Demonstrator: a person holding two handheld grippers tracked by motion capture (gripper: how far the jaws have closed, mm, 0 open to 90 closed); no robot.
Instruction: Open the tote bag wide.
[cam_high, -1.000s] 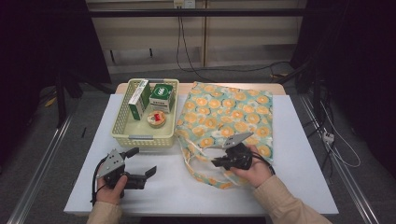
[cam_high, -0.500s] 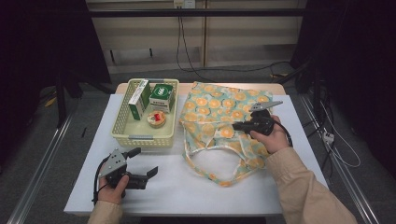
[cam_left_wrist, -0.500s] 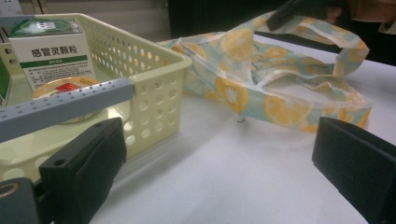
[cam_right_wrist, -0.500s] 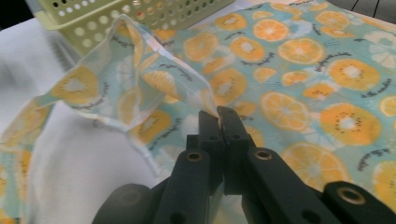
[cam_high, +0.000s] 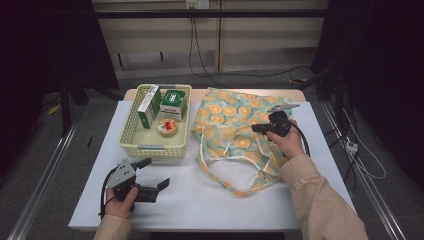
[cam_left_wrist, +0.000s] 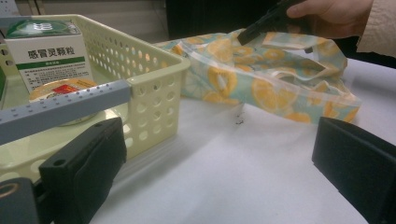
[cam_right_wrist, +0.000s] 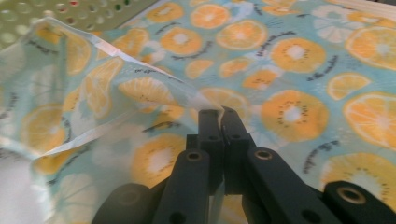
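Leftmost, the left claw rests released on the near bench, unmoved, just short of the basket holding medicine boxes and a small round tub. Right of the basket lies the orange-print bag. The right claw, clenched on the bag's fabric edge, has swung from the near side to the far right, lifting a fold; likely the mouth is being opened for packing. The basket's wall stands between goods and bag.
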